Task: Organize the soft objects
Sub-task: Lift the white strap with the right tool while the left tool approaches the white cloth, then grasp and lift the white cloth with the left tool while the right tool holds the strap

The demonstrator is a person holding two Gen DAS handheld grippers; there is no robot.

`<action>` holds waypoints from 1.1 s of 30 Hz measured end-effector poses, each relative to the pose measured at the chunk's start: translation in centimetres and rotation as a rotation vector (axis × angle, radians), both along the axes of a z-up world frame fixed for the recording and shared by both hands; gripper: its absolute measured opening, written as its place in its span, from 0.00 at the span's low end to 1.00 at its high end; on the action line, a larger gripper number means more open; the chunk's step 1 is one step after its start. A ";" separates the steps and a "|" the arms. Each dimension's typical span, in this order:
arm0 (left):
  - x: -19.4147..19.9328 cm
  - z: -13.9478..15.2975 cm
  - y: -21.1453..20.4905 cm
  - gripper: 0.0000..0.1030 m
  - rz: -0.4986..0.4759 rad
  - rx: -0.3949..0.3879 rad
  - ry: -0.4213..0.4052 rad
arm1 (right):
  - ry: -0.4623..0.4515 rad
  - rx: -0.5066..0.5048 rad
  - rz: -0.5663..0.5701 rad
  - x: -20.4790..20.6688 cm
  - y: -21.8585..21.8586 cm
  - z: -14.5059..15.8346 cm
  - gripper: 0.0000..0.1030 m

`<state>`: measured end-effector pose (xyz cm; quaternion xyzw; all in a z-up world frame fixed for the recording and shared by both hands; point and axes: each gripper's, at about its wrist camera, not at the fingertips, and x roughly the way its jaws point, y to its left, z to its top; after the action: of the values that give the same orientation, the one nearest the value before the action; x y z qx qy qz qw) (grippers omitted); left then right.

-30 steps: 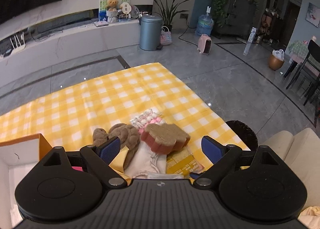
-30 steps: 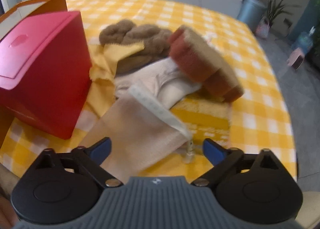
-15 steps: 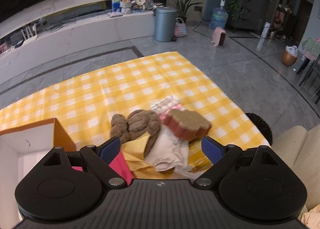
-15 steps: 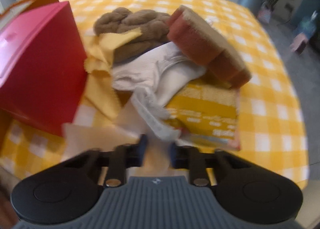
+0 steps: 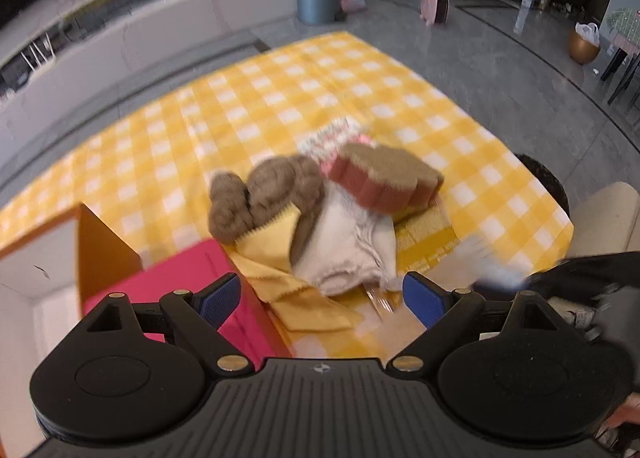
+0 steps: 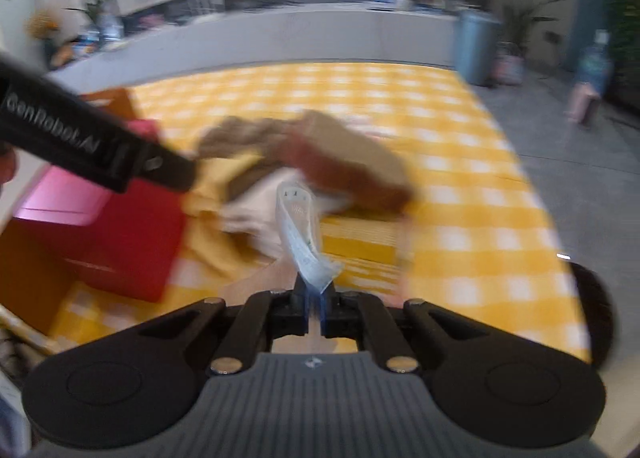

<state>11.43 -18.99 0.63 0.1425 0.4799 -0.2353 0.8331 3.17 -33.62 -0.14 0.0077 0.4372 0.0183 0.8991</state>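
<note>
right gripper (image 6: 314, 308) pinches a pale mesh bag (image 6: 302, 234); left gripper (image 5: 322, 298) spread wide beside the red box (image 5: 180, 278).

The left wrist camera sits behind its hand-held gripper (image 5: 320, 298), looking down and forward over the tabletop (image 5: 280, 98) towards the wall bench. The right wrist camera sits lower and nearer, facing the same way from the right. Both take in the pile of soft things (image 5: 320, 218) and the red box (image 6: 120, 234).

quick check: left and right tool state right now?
Left tool: open, holding nothing.
Right tool: shut on the mesh pouch.
</note>
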 end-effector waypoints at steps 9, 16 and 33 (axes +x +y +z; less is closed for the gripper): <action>0.0 -3.5 -3.4 1.00 -0.085 0.063 -0.026 | 0.017 -0.056 -0.212 0.0 -3.4 -0.9 0.02; 1.3 -6.4 -5.5 1.00 -0.067 0.147 -0.092 | -0.034 -0.059 -0.237 -0.5 -3.9 -0.6 0.02; 3.5 -7.6 -3.0 0.17 0.038 0.000 0.132 | -0.057 -0.082 -0.254 -0.1 -4.5 -0.8 0.03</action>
<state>14.91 -22.02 -6.93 0.1176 0.5365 -0.2282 0.8039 3.10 -38.08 -0.90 0.0256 0.4074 -0.1136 0.9058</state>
